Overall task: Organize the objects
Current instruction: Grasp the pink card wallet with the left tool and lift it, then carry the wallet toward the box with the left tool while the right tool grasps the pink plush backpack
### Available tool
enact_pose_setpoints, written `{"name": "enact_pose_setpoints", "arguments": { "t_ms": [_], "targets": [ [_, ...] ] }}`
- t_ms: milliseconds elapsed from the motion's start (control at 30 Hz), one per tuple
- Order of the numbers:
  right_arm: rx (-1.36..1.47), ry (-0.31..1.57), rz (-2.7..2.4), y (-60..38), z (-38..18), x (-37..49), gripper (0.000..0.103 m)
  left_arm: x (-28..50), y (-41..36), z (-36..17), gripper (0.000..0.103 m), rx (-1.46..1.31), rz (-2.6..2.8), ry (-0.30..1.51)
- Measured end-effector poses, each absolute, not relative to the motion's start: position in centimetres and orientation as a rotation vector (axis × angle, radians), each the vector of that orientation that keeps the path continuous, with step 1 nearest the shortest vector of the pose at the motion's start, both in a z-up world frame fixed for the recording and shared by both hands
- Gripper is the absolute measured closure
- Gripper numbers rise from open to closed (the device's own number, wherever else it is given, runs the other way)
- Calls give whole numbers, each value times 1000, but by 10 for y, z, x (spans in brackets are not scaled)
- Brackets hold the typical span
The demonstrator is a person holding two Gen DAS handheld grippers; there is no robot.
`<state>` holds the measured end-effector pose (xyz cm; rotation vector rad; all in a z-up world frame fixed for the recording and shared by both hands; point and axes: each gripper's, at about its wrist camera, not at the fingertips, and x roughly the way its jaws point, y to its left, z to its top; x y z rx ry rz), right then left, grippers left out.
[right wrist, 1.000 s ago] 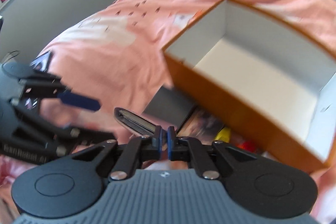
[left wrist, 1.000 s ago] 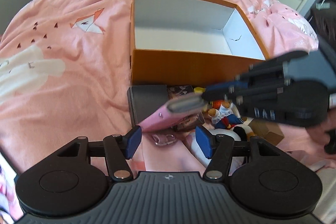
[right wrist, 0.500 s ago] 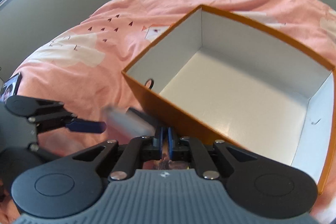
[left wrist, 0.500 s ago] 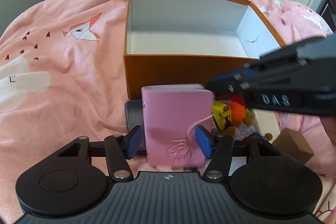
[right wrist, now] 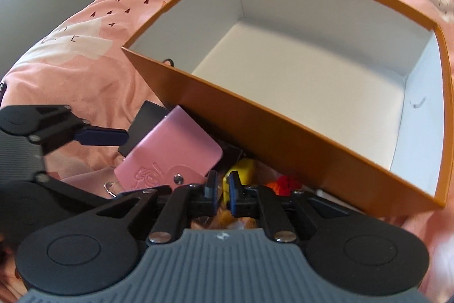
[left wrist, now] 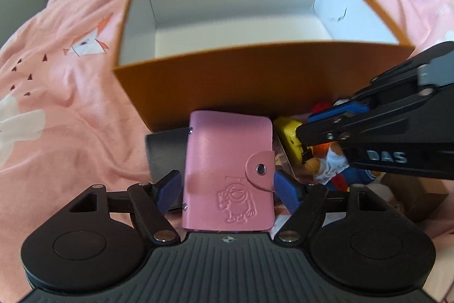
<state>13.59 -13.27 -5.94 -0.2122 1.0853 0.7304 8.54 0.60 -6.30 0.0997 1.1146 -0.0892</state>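
Observation:
A pink card wallet with a snap tab sits between the fingers of my left gripper, which is shut on its two side edges. It also shows in the right wrist view. My right gripper is slightly open and empty, just right of the wallet, over a yellow toy. An open orange box with a white, empty inside stands just behind; it also shows in the right wrist view.
A dark grey case lies under the wallet. Small plush toys and a brown cardboard box lie at the right in front of the orange box. All rest on a pink bedspread.
The right gripper passed the pink wallet to the left gripper, let go and drew back to the right. The left gripper closed on the wallet. Both views moved nearer the orange box.

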Motion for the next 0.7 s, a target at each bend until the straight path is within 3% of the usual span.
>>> {"name": "enact_pose_setpoints", "arguments": {
  "t_ms": [67,133,300,700],
  "targets": [
    [-184,1106,718,-138,-63,139,84,90,1,-69,14,127,-82,1134],
    [-144,1134,716,-141,-67,142,72,93,-4,-75,10,165,-76,1146],
    [-103,1171,724,-143,-75,145,72,97,-8,-83,7,186,-68,1162],
    [-45,1175,755,-149,-63,140,70,74,18,-60,14,91,-53,1084]
  ]
}}
